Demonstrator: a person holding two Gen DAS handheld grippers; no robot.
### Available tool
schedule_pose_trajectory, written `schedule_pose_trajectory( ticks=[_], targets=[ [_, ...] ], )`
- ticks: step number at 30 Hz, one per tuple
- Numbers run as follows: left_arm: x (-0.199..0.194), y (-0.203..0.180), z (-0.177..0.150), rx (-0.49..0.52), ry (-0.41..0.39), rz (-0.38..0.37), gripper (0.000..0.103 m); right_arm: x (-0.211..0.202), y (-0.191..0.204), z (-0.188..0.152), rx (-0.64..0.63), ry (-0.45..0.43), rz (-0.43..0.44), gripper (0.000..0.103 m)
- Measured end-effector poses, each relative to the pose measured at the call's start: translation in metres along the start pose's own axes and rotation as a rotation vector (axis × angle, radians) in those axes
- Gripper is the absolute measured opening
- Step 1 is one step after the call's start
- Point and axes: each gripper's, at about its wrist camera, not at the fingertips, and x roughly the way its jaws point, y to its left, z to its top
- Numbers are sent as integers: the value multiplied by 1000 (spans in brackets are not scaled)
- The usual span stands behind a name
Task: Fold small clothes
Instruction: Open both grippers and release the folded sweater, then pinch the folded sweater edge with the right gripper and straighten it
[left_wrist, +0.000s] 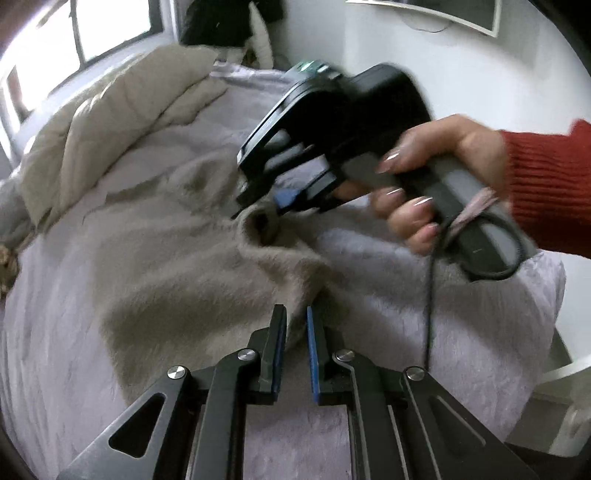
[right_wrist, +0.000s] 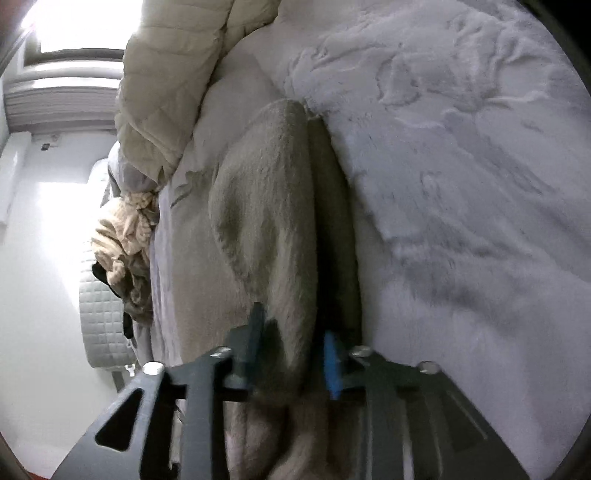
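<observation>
A fuzzy beige garment (left_wrist: 177, 266) lies spread on a lilac plush blanket (left_wrist: 424, 288) that covers a bed. At the bottom of the left wrist view my left gripper (left_wrist: 295, 326) has its blue-padded fingers nearly together, with a corner of the garment pinched between them. Further out, my right gripper (left_wrist: 256, 210), held by a hand (left_wrist: 436, 158) in a red sleeve, clamps a raised bunch of the same garment. In the right wrist view a thick fold of the garment (right_wrist: 266, 206) runs between the right gripper (right_wrist: 291, 341) fingers, lifted off the blanket (right_wrist: 461, 184).
A quilted cream jacket (left_wrist: 110, 122) (right_wrist: 166, 92) lies heaped at the far side of the bed. A pile of tan clothes (right_wrist: 122, 240) sits at the bed's edge over the mattress side (right_wrist: 99, 314). A black cable (left_wrist: 430, 295) hangs from the right gripper. A window (left_wrist: 92, 33) is behind.
</observation>
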Motion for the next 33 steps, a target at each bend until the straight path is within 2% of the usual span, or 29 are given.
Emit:
schedule_pose_trajectory(
  ticks=[1,2,9,13,14,15,16,18,22,24,26,27,28,30,33],
  targets=[
    [-2,4,0,-18,15,10,13,-6,4,-5,-3,-4,-14,57],
    [-4,10,-1,-43,31,19,13,-13,6,-10,-11,-13,-31,59],
    [-18,82,-20,-309,123,20,13,-60,29,-67,-118,-65,-108,59],
    [-18,128,-29,-423,153,57,15,-53,44,-88,-196,-50,-155,59],
    [-20,130,-33,-431,154,66,28,-49,46,-91,-209,-41,-163,59],
    [-19,136,-32,-441,156,83,74,-45,48,-94,-217,-33,-173,59],
    [-20,143,-34,-462,148,112,99,-41,49,-95,-221,-28,-181,58],
    [-21,152,-32,-478,111,125,99,-36,51,-97,-229,-25,-203,58],
    [-9,158,-29,-489,150,123,99,-34,55,-97,-245,-29,-228,58],
    [0,163,-31,-506,178,82,99,-34,58,-97,-260,-26,-243,56],
    [14,173,-33,-558,210,13,99,-30,59,-95,-267,-6,-256,43],
    [19,175,-34,-576,219,-8,99,-27,58,-94,-265,16,-266,16],
    [25,180,-34,-602,228,-57,93,-24,58,-93,-262,33,-276,6],
    [23,182,-30,-609,211,-99,82,-29,62,-95,-268,26,-242,6],
    [15,178,-27,-566,174,-107,82,-37,60,-100,-254,5,-205,6]
  ],
)
